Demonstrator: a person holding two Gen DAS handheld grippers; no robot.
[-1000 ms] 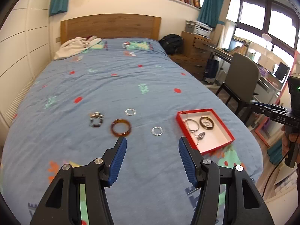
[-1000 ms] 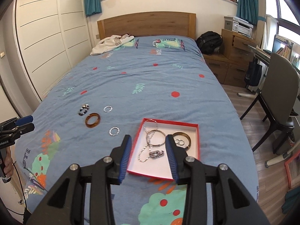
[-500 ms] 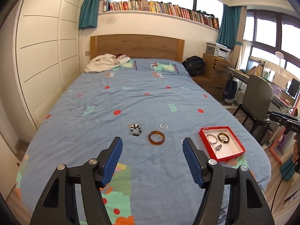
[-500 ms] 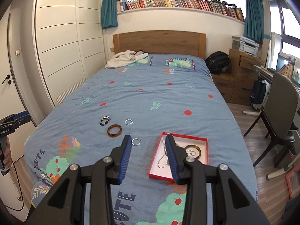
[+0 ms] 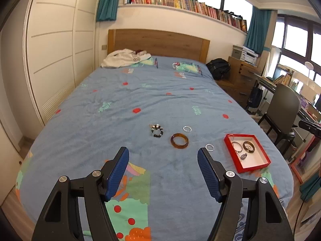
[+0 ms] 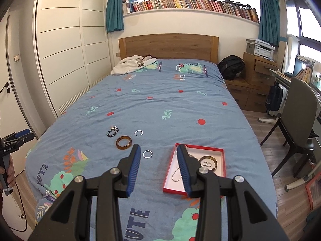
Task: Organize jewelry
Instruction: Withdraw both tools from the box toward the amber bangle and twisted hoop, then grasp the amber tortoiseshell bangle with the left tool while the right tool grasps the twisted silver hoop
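Note:
A red tray (image 5: 229, 146) (image 6: 222, 161) lies on the blue bed near its foot and holds a brown bangle (image 5: 248, 146), rings and a silver chain (image 6: 176, 175). Loose on the bed are an amber bangle (image 5: 179, 140) (image 6: 124, 142), a black-and-white bead bracelet (image 5: 157, 130) (image 6: 113, 131) and two silver rings (image 5: 187, 129) (image 5: 209, 147). My left gripper (image 5: 163, 161) is open and empty, held high short of the amber bangle. My right gripper (image 6: 158, 156) is open and empty, held high between the near silver ring (image 6: 147, 154) and the tray.
White clothing (image 5: 124, 58) lies by the wooden headboard (image 6: 168, 44). A chair (image 6: 299, 118) and a desk stand right of the bed, a wardrobe (image 6: 66, 60) left of it. A black backpack (image 6: 230, 66) sits by the drawers.
Both grippers have pulled back and up from the bed, so the jewelry and tray look smaller and farther. Both stay open and empty.

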